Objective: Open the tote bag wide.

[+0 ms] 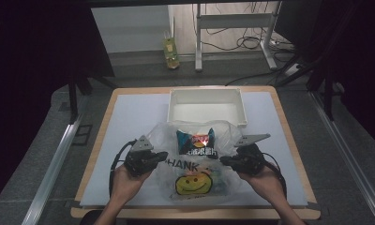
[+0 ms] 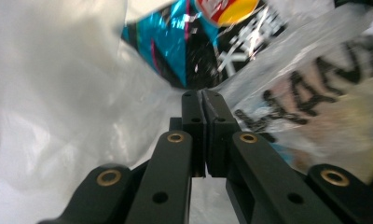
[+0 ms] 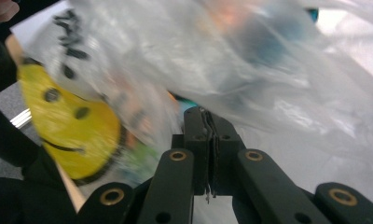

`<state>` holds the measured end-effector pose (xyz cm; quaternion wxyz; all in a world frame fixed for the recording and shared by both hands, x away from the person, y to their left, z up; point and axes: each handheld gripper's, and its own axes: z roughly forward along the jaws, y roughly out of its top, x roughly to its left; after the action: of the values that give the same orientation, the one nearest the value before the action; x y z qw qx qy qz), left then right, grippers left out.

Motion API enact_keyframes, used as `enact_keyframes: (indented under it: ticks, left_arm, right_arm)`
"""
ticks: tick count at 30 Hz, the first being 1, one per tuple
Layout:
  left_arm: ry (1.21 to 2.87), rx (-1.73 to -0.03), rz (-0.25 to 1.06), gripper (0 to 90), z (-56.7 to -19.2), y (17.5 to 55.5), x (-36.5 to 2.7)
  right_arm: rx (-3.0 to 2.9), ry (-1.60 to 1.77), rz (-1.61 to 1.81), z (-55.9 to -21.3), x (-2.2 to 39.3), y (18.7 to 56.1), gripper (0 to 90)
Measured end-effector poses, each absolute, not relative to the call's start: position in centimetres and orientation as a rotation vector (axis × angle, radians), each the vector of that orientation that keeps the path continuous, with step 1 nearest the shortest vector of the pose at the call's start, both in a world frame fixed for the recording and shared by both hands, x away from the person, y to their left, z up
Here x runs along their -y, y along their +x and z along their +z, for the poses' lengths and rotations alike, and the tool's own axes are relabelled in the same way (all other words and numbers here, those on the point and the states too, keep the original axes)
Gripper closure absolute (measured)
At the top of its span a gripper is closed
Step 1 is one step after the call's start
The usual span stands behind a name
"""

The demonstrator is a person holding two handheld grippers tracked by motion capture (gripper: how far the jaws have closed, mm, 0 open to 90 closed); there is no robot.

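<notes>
- One clear plastic bag (image 1: 195, 161) lies on the near middle of the table (image 1: 129, 112), printed with black letters and one yellow smiley face (image 1: 193, 183) at its near end; it sits between the two grippers and near the white tray.
- One snack packet (image 1: 195, 142), blue and black with a red-and-yellow logo, sits at the far mouth of the bag; in the left gripper view the same packet shows just beyond the jaw tips, with the bag's film to both sides of it.
- Two grippers, one in each hand; the left gripper (image 1: 163, 157) is at the bag's left edge, the right gripper (image 1: 224, 161) at its right edge, both pointing inward toward each other.
- Left jaws: clenched together, pads face to face; the bag's film bunches at their tips, and the thin edge of it appears pinched there, though the film between the pads is hard to make out.
- Right jaws: clenched on the bag; in the right gripper view a thin crumpled strip of film runs down between the two pads.
- One white tray (image 1: 208, 107), rectangular and open-topped, stands on the far middle of the table, just beyond the bag.
- Two hands of the person come in from the near edge; one bottle (image 1: 171, 50) stands on the floor well beyond the table.
</notes>
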<state>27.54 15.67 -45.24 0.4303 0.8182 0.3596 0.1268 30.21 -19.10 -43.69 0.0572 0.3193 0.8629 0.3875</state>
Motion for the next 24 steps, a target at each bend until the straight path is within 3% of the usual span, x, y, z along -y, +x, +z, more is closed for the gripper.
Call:
enact_keyframes:
  ticks: [11, 24]
  left_arm:
    - [2.033, -0.864, 0.351, 87.2, -40.1, 28.8, -15.7]
    - [2.067, -0.869, 0.306, 87.6, -40.9, 32.9, -12.5]
  right_arm:
    - [-2.662, 0.856, 1.249, -38.4, 16.3, 30.2, 87.0]
    - [-2.645, 0.857, 1.257, -34.8, 13.7, 33.2, 86.8]
